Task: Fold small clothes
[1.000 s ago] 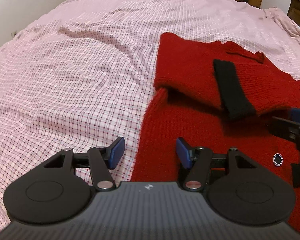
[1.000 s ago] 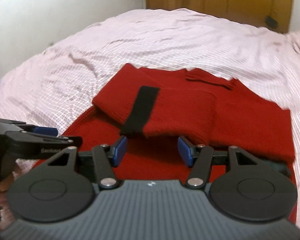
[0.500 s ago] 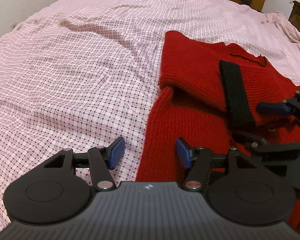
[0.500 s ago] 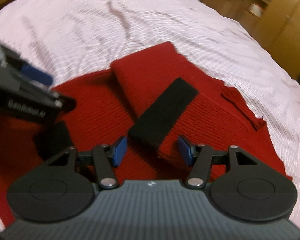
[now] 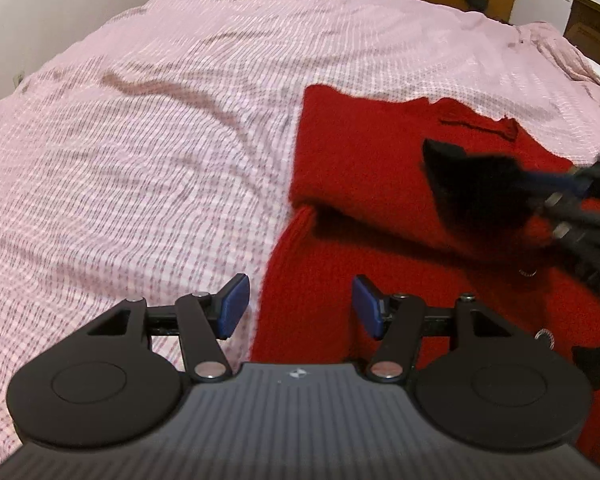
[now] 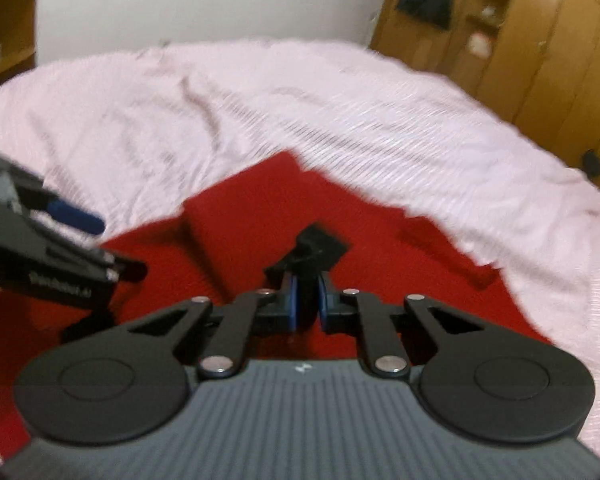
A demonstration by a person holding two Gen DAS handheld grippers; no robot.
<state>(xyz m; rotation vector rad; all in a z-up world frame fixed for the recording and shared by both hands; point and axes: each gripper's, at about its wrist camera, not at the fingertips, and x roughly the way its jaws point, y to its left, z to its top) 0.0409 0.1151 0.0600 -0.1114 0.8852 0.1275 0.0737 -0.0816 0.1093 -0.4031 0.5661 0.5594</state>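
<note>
Sweater sleeve cuff pinched, fold in progress

Sweater (image 5: 380,264) is a red knit, lying flat on the pink checked bed sheet (image 5: 140,160), toward the sheet's right side as my left camera sees it. Its left sleeve is already laid across the chest, and the black cuff (image 6: 320,246) sits on top of the body.

My right gripper (image 6: 305,306) is clamped shut on that cuff; the black knit is bunched between the blue pads. My left gripper (image 5: 296,312) stands about half open with nothing in it, hovering over the sweater's left side edge near the hem, one pad over the sheet and one over the knit.

Long axis, as I read it: hem near me, collar toward the far edge of the bed by the wooden wardrobe (image 6: 520,40). The folded sleeve crosses that axis at a slant.

Doing this step well, my take:
- carry the cuff low and level so the sleeve doesn't drag the body out of square
- keep the sleeve inside the body outline
- left gripper could pin the side edge if the knit starts creeping
- release only once the cuff lies flat

The right view is motion-blurred, so the exact bite depth is unclear.
</note>
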